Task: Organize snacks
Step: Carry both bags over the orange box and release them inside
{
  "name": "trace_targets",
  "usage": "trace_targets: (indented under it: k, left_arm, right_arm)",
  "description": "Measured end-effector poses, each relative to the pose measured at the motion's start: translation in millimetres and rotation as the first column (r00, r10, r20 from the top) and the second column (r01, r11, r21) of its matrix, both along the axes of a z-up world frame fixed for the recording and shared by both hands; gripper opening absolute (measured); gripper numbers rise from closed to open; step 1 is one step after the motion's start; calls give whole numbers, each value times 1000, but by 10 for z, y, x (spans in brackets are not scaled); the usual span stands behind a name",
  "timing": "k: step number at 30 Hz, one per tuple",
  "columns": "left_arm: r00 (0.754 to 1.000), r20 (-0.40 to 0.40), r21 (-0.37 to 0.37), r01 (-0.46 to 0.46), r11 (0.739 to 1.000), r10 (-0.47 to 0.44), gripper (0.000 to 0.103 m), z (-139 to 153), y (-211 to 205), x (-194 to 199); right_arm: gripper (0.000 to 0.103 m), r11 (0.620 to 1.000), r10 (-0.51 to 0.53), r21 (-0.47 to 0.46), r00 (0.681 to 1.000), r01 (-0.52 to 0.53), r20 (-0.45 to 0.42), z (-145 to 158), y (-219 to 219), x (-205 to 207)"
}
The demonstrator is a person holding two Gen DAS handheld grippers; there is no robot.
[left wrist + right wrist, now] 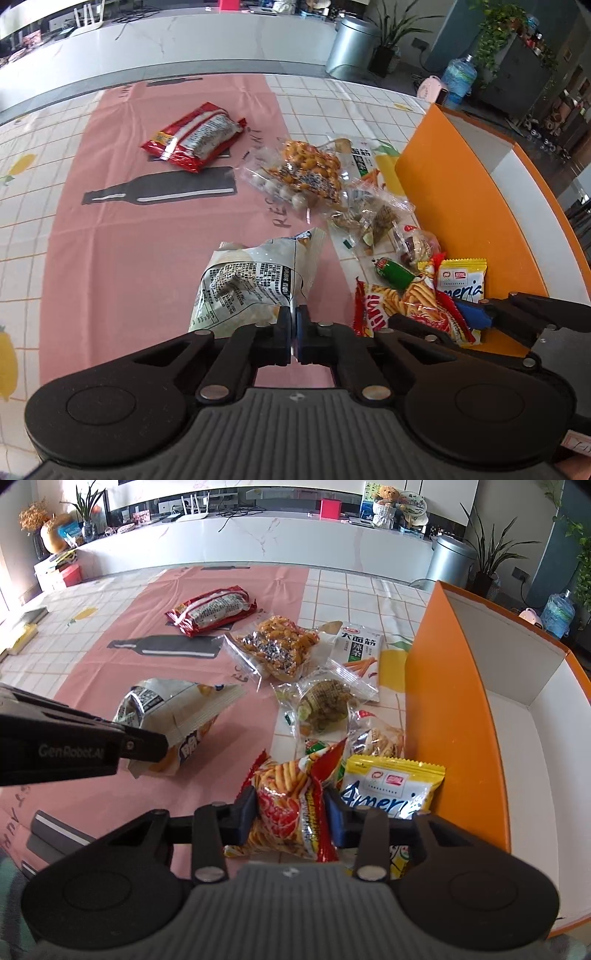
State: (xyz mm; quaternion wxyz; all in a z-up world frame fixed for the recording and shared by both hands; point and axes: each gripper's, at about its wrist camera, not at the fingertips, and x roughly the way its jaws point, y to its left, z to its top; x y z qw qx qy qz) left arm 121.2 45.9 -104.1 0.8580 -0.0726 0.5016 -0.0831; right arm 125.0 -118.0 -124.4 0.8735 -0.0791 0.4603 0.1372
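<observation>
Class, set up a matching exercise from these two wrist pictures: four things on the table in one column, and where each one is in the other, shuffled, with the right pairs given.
Things:
1. white crinkled snack bag
2. red chip packet
3. yellow packet
4. dark red packet

Places:
A. lying alone on the pink cloth, far from both grippers
B. pinched at its edge by the left gripper
C. lying against the orange box
D. between the fingers of the right gripper

Pairs: 1-B, 2-D, 3-C, 4-A
</observation>
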Motion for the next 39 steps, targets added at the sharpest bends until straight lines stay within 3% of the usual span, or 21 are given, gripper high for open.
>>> trace_targets:
  k: [12, 21, 26, 31, 39]
  left_arm:
    - [995, 88, -4, -50, 999, 50, 2, 508, 74, -317]
    - [982, 190, -18, -12, 1000, 16, 2, 984, -177, -533]
    - [966, 248, 3, 77, 997, -76, 2, 1217, -573, -557]
    - [944, 274, -2, 192, 981, -184, 1, 1392, -1054, -441]
    - [887, 228, 9, 410, 912, -401, 2, 1204, -1869, -215]
  right_arm:
    - [35, 994, -16, 107, 997, 8, 73, 511, -182, -114]
    - [35, 974, -68, 224, 987, 33, 148, 1033, -629, -249]
    - [35, 967, -117, 246, 972, 65, 204, 1301, -1059, -289]
    - [35, 968, -180, 210, 960, 135, 216, 1472, -1561, -232]
    - [35, 975, -221, 69, 963, 213, 156, 1264, -2249, -135]
